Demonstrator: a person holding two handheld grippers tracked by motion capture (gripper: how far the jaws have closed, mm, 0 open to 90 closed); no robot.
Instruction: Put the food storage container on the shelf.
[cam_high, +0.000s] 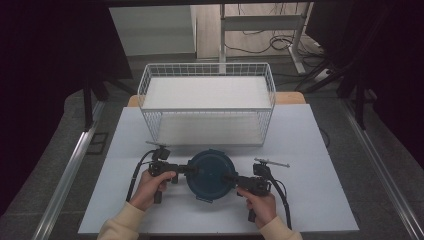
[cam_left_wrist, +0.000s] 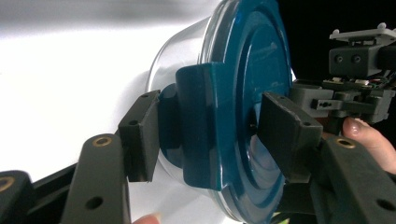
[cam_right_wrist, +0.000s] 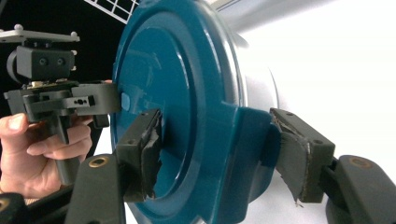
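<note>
Near front centre of white table (cam_high: 310, 150): round container (cam_high: 212, 175), clear body, dark teal lid (cam_left_wrist: 247, 93) with side clasps, standing upright, lid on top. Positioned directly between both grippers, just in front of white wire basket (cam_high: 207, 102), apart from it.

At container's left edge: left gripper (cam_high: 192, 170), held level in left hand (cam_high: 150, 187), pointed inward. From left gripper view (cam_left_wrist: 210, 135): jaws clamped across one teal clasp (cam_left_wrist: 201, 126), one pad against outer face of clasp on body side, other pad on top face of lid near rim. Grip closed tight on lid edge.

At container's right edge: right gripper (cam_high: 231, 178), held level in right hand (cam_high: 260, 202), pointed inward, opposite the left one. From right gripper view (cam_right_wrist: 219, 154): jaws straddling opposite clasp (cam_right_wrist: 247, 154), one worn pad pressed to lid top, other pad at outer side of clasp on body side, seemingly touching. Clamped on lid edge.

Behind each gripper: black cable (cam_high: 136, 175) trailing toward front table edge.

Beyond table: grey floor, desk frame with loose wires (cam_high: 260, 37).
</note>
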